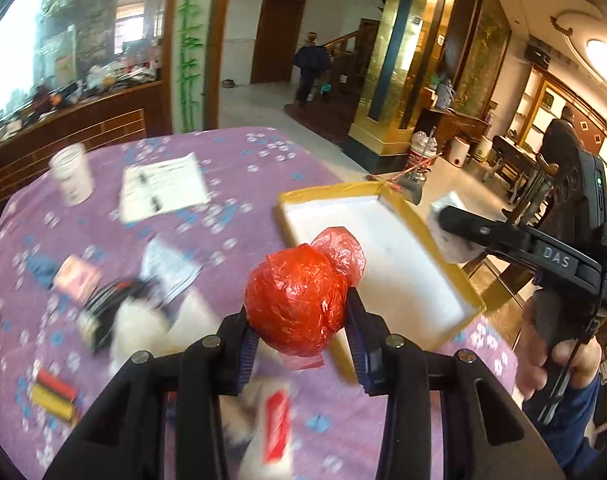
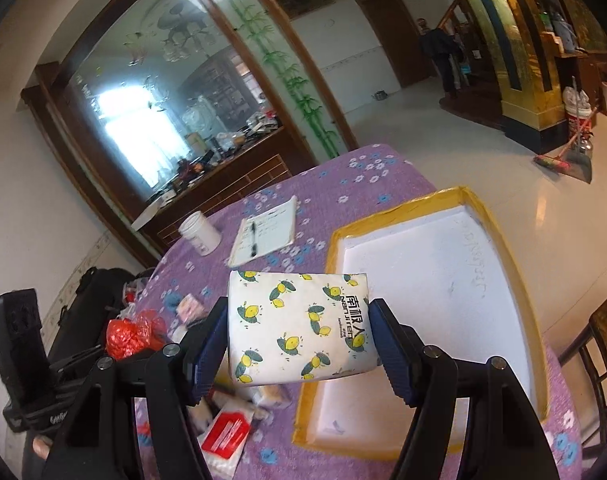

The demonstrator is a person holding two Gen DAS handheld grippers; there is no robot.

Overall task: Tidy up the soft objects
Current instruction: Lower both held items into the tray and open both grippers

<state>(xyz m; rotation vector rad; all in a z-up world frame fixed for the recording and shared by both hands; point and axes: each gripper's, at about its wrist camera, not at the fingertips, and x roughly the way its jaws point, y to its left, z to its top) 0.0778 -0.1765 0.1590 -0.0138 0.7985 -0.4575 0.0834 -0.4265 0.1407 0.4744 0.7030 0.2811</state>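
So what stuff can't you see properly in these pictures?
- Left wrist view: small packets on the tablecloth are smeared by motion blur.
- Left wrist view: the red bag ball hides the near corner of the white tray.
- Right wrist view: writing on the notepad is too small.

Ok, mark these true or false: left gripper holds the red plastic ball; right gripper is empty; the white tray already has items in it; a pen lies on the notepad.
1. Left gripper holds the red crinkled plastic ball: true.
2. Right gripper is empty: false, it clamps a lemon-print tissue pack.
3. The yellow-rimmed white foam tray has items in it: false, nothing shows inside.
4. A black pen lies on the white notepad: true.
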